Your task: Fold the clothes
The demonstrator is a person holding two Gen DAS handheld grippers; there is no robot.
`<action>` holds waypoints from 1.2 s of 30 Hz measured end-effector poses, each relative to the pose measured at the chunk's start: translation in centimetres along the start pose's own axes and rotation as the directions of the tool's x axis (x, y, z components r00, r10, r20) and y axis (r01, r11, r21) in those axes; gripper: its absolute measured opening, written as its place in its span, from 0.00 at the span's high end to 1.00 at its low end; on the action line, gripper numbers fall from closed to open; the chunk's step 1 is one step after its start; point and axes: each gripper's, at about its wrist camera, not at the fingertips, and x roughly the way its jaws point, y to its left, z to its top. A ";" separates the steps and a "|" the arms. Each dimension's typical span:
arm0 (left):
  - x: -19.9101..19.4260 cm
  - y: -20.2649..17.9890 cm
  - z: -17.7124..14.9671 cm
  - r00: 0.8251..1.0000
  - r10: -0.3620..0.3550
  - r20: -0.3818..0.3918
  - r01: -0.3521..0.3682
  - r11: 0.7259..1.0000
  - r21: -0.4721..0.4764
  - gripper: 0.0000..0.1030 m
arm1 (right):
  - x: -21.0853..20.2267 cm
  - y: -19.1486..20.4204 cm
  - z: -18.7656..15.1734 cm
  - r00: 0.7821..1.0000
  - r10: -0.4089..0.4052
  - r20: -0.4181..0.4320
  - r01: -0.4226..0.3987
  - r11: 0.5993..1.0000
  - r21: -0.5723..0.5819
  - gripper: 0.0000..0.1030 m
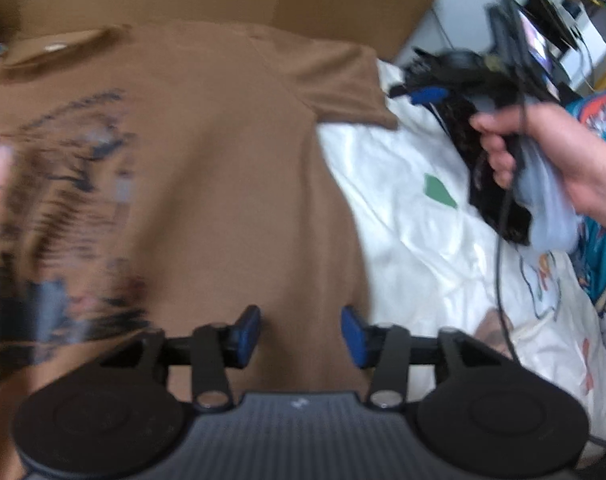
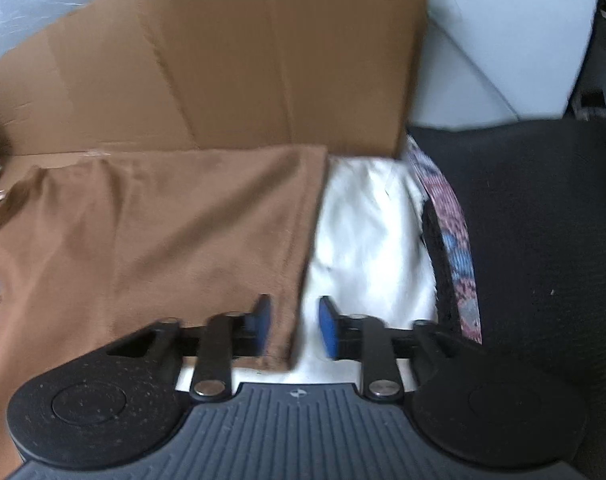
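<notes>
A brown T-shirt point(image 1: 223, 160) with a dark printed graphic point(image 1: 63, 200) lies flat on a white sheet point(image 1: 423, 248), its collar point(image 1: 59, 50) at the far left. My left gripper point(image 1: 301, 332) hovers over the shirt's lower right part, its blue pads apart and nothing pinched between them. A hand point(image 1: 551, 152) holds my right gripper point(image 1: 419, 94) beyond the shirt's right sleeve point(image 1: 343, 84). In the right wrist view, my right gripper point(image 2: 293, 326) stands open just above the edge of the brown sleeve point(image 2: 183, 232), whose corner lies under its left finger.
A big sheet of cardboard point(image 2: 263, 60) stands behind the shirt. A patterned strip of cloth point(image 2: 451, 220) and a black cushion point(image 2: 543, 240) border the white sheet point(image 2: 363, 232) on the right. A green patch point(image 1: 439, 192) marks the sheet. A teal garment point(image 1: 599, 120) is at the far right.
</notes>
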 end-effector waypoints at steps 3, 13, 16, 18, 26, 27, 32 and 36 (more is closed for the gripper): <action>-1.0 2.1 0.4 0.999 0.037 0.022 -0.036 0.997 -0.061 0.53 | -0.8 0.6 0.0 0.999 0.046 0.016 -0.046 0.999 0.008 0.63; -4.0 8.0 1.6 0.979 0.179 0.096 -0.162 0.974 -0.157 0.52 | -1.8 3.0 -0.2 0.989 0.147 0.013 -0.147 0.989 0.017 0.63; -5.0 9.4 1.6 0.968 0.223 0.116 -0.201 0.964 -0.174 0.49 | -2.1 4.0 -0.3 0.982 0.189 0.019 -0.189 0.982 0.001 0.63; -5.5 10.1 1.3 0.960 0.252 0.126 -0.225 0.955 -0.192 0.48 | -1.9 4.8 -0.4 0.979 0.205 0.008 -0.205 0.979 -0.007 0.60; -7.8 12.8 0.6 0.926 0.347 0.149 -0.308 0.922 -0.233 0.47 | -3.2 7.4 -1.2 0.970 0.241 0.036 -0.238 0.969 -0.070 0.52; -8.1 13.1 0.6 0.920 0.360 0.155 -0.319 0.918 -0.237 0.46 | -3.4 7.6 -1.3 0.969 0.245 0.039 -0.242 0.967 -0.078 0.51; -10.1 15.5 0.7 0.882 0.429 0.194 -0.359 0.879 -0.312 0.43 | -3.9 8.7 -1.8 0.964 0.257 0.067 -0.249 0.962 -0.112 0.51; -11.2 17.2 0.7 0.852 0.475 0.219 -0.383 0.851 -0.359 0.43 | -4.2 9.6 -1.9 0.956 0.285 0.072 -0.273 0.952 -0.139 0.51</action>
